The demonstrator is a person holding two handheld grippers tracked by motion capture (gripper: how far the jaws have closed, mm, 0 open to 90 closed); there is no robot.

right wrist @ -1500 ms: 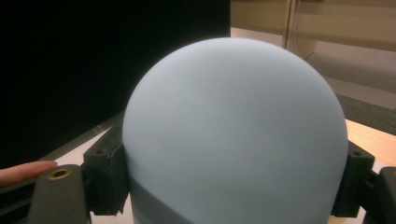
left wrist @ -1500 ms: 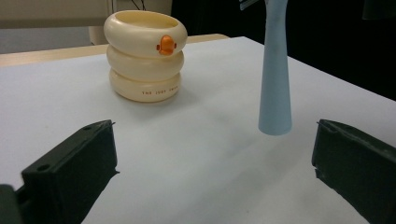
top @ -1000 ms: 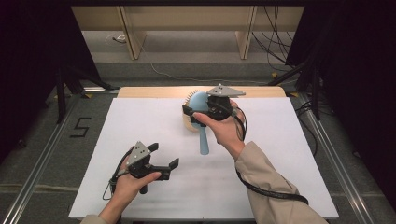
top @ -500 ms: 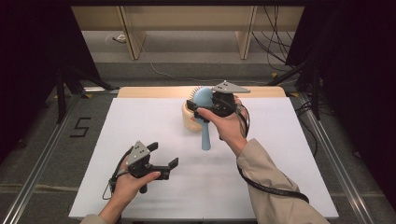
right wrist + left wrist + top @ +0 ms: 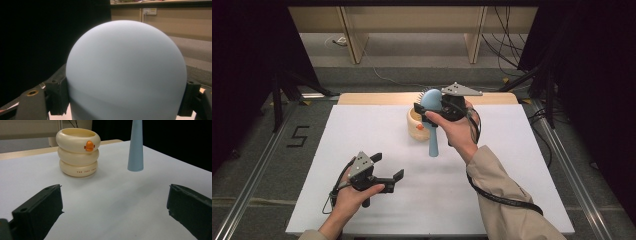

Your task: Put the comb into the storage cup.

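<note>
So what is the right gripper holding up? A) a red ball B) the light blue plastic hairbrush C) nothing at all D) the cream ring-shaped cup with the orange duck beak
B: the right gripper has its black jaws clamped on the round head of the light blue plastic hairbrush, whose handle hangs down beside the cream ring-shaped cup, seen in the left gripper view.

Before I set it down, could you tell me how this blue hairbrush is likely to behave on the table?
The hairbrush looks rigid: its handle hangs straight below the right gripper. Its smooth, rounded back may slip between the jaws. Stood on its narrow handle end, it would probably tip; laid flat, its round handle might roll.
</note>
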